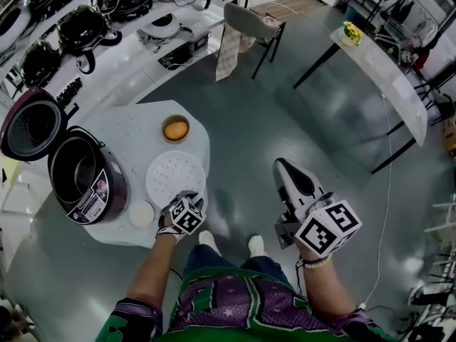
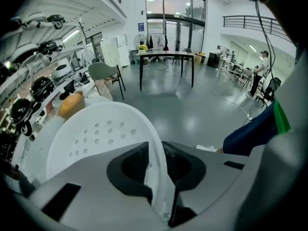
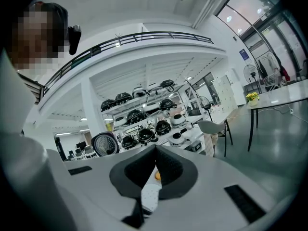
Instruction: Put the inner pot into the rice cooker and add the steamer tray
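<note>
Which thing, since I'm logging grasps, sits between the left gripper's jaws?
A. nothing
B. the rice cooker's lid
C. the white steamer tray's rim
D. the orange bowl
C: the left gripper view shows the rim of the perforated steamer tray between the pads of the left gripper.

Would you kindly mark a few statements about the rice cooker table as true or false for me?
1. The rice cooker has its lid shut. False: the lid stands open.
2. The left hand-held gripper grips the rim of the steamer tray. True.
3. The right hand-held gripper holds the orange bowl. False: it is shut on nothing, away from the table, where the bowl stands.
4. The steamer tray is outside the rice cooker, beside it. True.
</note>
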### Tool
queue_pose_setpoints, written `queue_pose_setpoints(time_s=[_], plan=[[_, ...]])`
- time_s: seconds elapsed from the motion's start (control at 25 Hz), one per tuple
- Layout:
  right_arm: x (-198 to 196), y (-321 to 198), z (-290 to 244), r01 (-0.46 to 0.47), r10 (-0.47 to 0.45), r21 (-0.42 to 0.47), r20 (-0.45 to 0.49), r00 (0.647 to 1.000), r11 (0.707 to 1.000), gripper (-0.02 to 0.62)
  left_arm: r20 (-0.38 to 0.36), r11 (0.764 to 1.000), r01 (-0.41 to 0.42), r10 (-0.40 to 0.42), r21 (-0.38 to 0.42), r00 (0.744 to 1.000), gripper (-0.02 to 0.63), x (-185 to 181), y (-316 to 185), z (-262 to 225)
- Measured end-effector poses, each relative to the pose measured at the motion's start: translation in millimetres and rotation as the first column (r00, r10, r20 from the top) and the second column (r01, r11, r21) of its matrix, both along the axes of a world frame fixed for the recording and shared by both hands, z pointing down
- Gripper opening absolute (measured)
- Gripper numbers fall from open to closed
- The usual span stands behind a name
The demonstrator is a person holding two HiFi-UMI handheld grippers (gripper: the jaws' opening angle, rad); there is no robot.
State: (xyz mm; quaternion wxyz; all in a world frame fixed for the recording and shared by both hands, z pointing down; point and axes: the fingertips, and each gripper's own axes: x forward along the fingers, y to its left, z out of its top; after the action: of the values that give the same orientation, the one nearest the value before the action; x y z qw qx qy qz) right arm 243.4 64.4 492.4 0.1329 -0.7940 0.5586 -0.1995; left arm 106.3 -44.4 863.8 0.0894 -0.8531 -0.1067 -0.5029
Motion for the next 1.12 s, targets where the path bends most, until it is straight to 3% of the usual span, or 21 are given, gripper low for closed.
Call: queue_pose_setpoints(time_s=[0.04, 0.32, 0.64, 1.12], plan=[[-1, 0, 0, 0.002, -0.002, 0.000, 0.000, 1.000, 1.000, 0.005, -0.002, 1.000, -0.005, 0.005, 0.011, 1.000, 0.078, 0, 0, 0], [-4, -1, -6, 0.030, -0.030, 0.002, -0.008, 1.000, 1.000, 0.006, -0.027, 0.992, -0.032, 0.036, 0.125, 0.999, 0.051, -1, -4, -11], [-10, 2, -20, 0.098, -0.098, 0.018, -0.015, 0.995, 0.995, 0.005, -0.052, 0.979, -0.025, 0.036, 0.205, 0.998, 0.049, -5, -1, -41], [-22, -2, -50, 0.245, -0.243, 0.067, -0.046, 0.969, 0.967, 0.005, -0.161, 0.955, 0.007, 0.043, 0.297, 0.986, 0.049, -4, 21, -125]])
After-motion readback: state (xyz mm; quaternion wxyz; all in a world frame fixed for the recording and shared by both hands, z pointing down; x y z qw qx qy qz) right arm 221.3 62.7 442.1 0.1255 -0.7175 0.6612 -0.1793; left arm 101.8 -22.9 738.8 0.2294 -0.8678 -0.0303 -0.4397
